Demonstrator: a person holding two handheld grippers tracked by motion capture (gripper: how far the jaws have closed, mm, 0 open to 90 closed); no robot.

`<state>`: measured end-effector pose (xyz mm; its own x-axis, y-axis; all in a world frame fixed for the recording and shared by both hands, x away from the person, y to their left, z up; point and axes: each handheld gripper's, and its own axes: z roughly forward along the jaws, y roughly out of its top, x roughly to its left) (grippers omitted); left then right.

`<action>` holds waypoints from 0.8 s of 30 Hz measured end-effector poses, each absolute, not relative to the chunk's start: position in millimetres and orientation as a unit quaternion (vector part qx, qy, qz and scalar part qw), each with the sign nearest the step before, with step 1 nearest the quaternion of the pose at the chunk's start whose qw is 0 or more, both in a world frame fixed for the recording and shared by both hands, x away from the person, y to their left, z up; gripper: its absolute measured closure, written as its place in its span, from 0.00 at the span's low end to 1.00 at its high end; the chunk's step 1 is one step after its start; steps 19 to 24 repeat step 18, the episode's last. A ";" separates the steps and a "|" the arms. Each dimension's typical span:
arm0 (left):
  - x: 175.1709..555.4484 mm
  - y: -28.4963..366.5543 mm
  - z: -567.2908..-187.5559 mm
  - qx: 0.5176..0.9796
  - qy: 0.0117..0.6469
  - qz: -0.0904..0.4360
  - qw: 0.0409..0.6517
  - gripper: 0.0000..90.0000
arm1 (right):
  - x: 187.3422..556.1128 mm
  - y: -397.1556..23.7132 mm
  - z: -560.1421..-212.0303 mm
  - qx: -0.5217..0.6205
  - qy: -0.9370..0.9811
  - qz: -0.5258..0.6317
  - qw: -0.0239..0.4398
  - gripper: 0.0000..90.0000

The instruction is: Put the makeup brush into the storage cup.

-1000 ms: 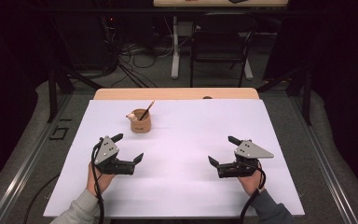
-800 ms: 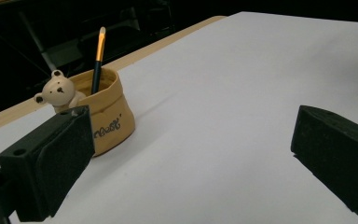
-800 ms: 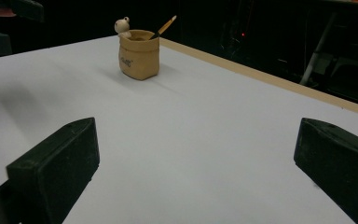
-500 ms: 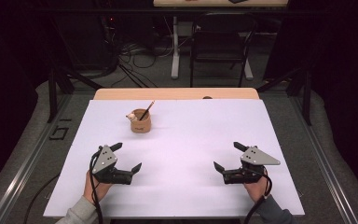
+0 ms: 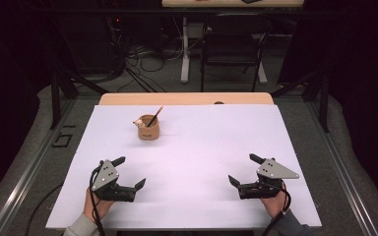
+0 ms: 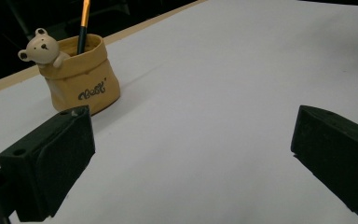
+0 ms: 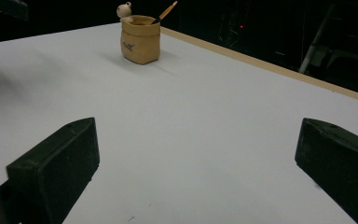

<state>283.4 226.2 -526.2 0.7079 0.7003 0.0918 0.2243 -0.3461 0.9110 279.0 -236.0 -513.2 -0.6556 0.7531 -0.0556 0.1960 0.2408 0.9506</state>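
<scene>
While both tools (image 5: 130,172) (image 5: 243,169) gape wide and empty, the white table (image 5: 202,147) stands in a dark room.

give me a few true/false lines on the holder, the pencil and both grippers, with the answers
1. A pencil stands in the holder. True.
2. The left gripper is shut on the pencil. False: its fingers are wide apart, holding nothing.
3. A small bear figure hangs on the holder's rim. True.
4. The holder lies tipped over. False: it stands upright on the white table.
5. The right gripper is open. True.
6. The holder sits nearer the right gripper. False: it is nearer the left one.
</scene>
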 end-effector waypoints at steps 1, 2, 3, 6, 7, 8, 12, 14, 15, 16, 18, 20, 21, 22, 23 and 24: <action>281.2 228.4 -526.7 0.784 0.298 0.242 0.489 0.00 | 277.5 -236.7 -513.1 0.321 0.745 0.522 0.264 0.00; 280.5 229.4 -526.9 0.783 0.299 0.241 0.489 0.00 | 276.7 -236.7 -513.2 0.322 0.744 0.522 0.264 0.00; 279.9 230.2 -527.0 0.782 0.302 0.241 0.488 0.00 | 275.5 -237.0 -512.9 0.322 0.745 0.522 0.263 0.00; 280.7 232.2 -527.4 0.782 0.300 0.234 0.494 0.00 | 273.5 -237.5 -512.2 0.318 0.746 0.521 0.267 0.00; 280.7 232.2 -527.4 0.782 0.300 0.234 0.494 0.00 | 272.9 -237.7 -511.8 0.318 0.745 0.521 0.268 0.00; 281.0 232.1 -527.1 0.780 0.300 0.237 0.496 0.00 | 272.9 -237.7 -511.8 0.318 0.745 0.521 0.268 0.00; 283.5 230.1 -528.9 0.786 0.298 0.232 0.489 0.00 | 272.6 -238.9 -511.5 0.320 0.741 0.527 0.269 0.00; 284.4 229.7 -529.3 0.786 0.299 0.229 0.491 0.00 | 272.4 -239.4 -510.9 0.320 0.741 0.527 0.267 0.00; 284.8 229.8 -529.4 0.786 0.299 0.228 0.491 0.00 | 272.5 -239.4 -510.8 0.320 0.741 0.527 0.266 0.00; 285.3 229.9 -529.7 0.786 0.298 0.226 0.492 0.00 | 273.2 -239.0 -511.2 0.319 0.741 0.528 0.265 0.00; 285.6 230.2 -529.7 0.787 0.299 0.223 0.492 0.00 | 273.8 -238.8 -511.4 0.319 0.741 0.527 0.265 0.00; 285.6 230.2 -529.7 0.787 0.299 0.223 0.492 0.00 | 273.8 -238.8 -511.4 0.319 0.741 0.527 0.265 0.00; 285.6 230.2 -529.7 0.787 0.299 0.223 0.492 0.00 | 273.8 -238.8 -511.4 0.319 0.741 0.527 0.265 0.00; 285.6 230.2 -529.7 0.787 0.299 0.223 0.492 0.00 | 273.8 -238.8 -511.4 0.319 0.741 0.527 0.265 0.00; 285.6 230.2 -529.7 0.787 0.299 0.223 0.492 0.00 | 273.8 -238.8 -511.4 0.319 0.741 0.527 0.265 0.00; 285.6 230.2 -529.7 0.787 0.299 0.223 0.492 0.00 | 273.8 -238.8 -511.4 0.319 0.741 0.527 0.265 0.00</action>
